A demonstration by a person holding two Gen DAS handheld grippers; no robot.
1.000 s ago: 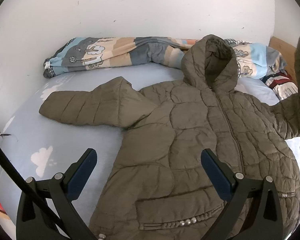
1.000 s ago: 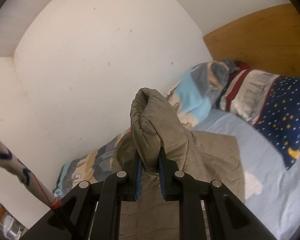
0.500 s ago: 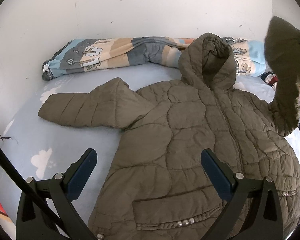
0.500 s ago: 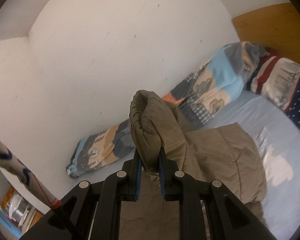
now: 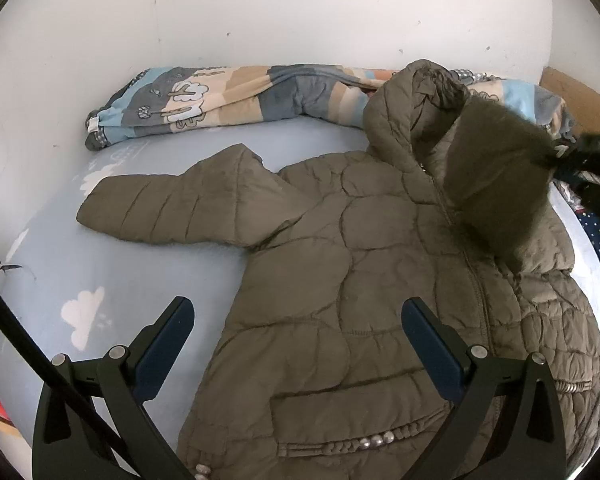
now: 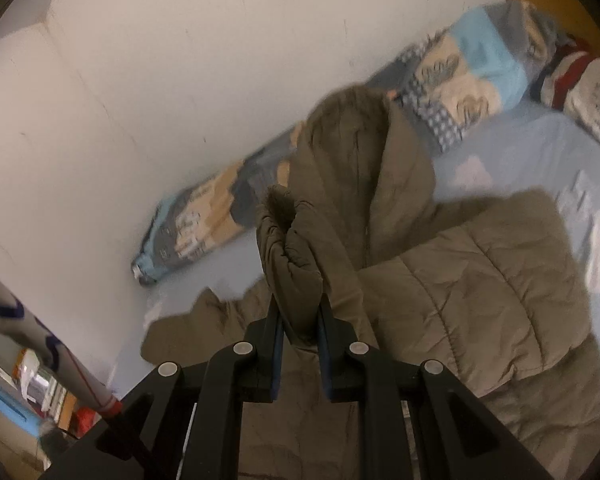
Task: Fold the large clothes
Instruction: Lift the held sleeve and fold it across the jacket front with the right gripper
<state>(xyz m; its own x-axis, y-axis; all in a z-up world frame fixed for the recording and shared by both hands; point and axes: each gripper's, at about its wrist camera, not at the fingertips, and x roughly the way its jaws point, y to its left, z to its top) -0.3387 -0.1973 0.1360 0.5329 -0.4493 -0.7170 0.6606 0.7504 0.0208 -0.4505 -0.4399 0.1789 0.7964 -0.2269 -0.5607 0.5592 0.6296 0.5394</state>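
— Where do your jaws stand?

— My right gripper (image 6: 299, 320) is clamped on the cuff of the right sleeve (image 6: 290, 264), the padding bunched between the pads. My left gripper (image 5: 296, 344) hangs with its jaws wide apart and nothing between them, above the near hem of the jacket (image 5: 380, 280).

— And the jacket itself?

— Face up on the pale blue sheet (image 5: 112, 280), zip closed, hood (image 5: 412, 112) pointing to the far wall and lying against the rolled patterned blanket (image 5: 228, 100). The sleeve I hold is lifted over the right chest, a blurred dark mass in the left wrist view.

— How much of the fold is done?

— Little, I judge. This first sleeve is crossing inward but not yet laid down. The left sleeve (image 5: 172, 208) lies stretched out flat to the left, untouched. After both sleeves come the hood and the body folds.

— What could go wrong?

— The puffy quilting may spring back open once I let go.
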